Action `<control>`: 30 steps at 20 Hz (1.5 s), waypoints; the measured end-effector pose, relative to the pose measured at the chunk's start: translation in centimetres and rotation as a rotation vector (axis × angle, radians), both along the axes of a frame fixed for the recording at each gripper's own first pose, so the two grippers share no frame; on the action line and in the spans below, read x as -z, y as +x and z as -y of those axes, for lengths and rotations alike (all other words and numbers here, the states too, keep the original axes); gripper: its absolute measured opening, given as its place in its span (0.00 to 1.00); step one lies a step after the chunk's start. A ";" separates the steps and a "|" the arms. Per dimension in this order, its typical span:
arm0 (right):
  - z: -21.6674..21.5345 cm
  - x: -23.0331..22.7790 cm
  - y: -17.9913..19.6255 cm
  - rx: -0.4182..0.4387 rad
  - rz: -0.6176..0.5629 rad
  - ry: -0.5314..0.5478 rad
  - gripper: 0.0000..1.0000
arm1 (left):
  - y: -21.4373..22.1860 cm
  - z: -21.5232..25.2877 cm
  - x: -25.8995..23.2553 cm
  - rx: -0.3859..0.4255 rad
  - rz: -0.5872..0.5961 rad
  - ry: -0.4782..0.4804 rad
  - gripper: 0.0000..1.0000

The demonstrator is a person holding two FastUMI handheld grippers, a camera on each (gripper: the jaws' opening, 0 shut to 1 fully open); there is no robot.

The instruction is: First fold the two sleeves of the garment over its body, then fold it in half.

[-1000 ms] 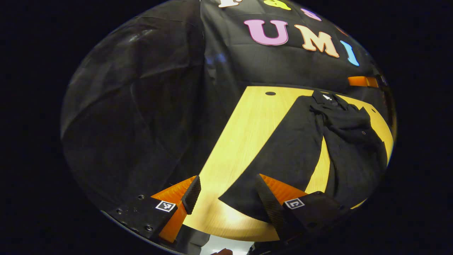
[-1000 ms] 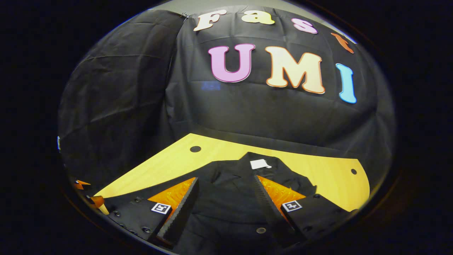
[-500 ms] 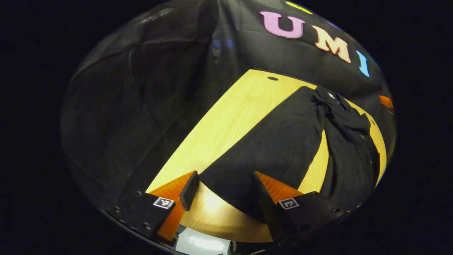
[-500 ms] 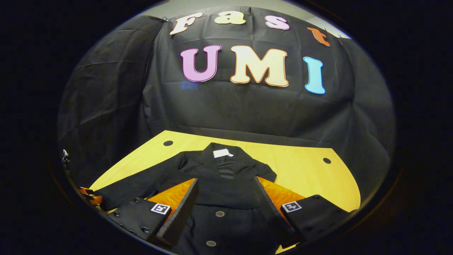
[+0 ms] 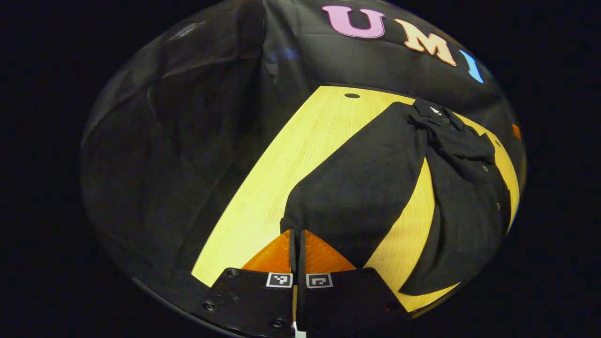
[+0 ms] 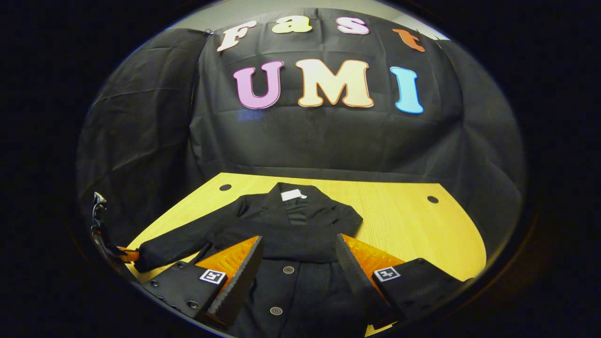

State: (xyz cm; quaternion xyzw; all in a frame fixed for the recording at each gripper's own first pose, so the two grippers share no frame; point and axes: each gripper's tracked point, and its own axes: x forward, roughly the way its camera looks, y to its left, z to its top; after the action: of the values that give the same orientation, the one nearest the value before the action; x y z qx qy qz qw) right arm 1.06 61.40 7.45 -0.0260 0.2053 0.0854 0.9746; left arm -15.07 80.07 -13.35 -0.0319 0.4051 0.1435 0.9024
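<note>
Black jacket (image 6: 291, 234) spread on the wooden table (image 6: 413, 225), 1 sleeve (image 5: 357, 188) gripped.
Left gripper (image 5: 297, 239), bottom center of its view, pinches the sleeve cuff; right gripper (image 6: 298, 263), fingers spread wide, hovers over the buttoned front, lower center.

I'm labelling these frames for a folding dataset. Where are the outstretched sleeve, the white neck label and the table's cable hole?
outstretched sleeve (image 5: 357, 188), left gripper view, on its middle.
white neck label (image 6: 292, 195), right gripper view, centre of the label inside the collar.
cable hole (image 6: 432, 199), right gripper view, the round hole at the table's far right.
</note>
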 end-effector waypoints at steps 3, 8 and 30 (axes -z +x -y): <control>2.4 1.5 -1.9 0.028 -0.025 0.023 0.98 | 4.8 1.1 -4.7 0.049 0.110 0.020 0.00; 6.3 2.5 -4.2 0.087 -0.050 0.052 0.98 | 12.5 4.6 -10.9 0.176 0.258 0.104 0.00; 25.0 5.0 -16.6 0.436 -0.060 0.114 0.97 | 28.1 35.5 -14.5 0.618 0.390 -0.017 0.00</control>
State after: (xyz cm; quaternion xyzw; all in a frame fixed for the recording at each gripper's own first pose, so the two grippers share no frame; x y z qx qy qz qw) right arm -15.54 36.36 2.48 0.0769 0.2298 -0.1151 0.9634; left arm 13.03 44.58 1.19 0.0578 0.2171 -0.1479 0.9632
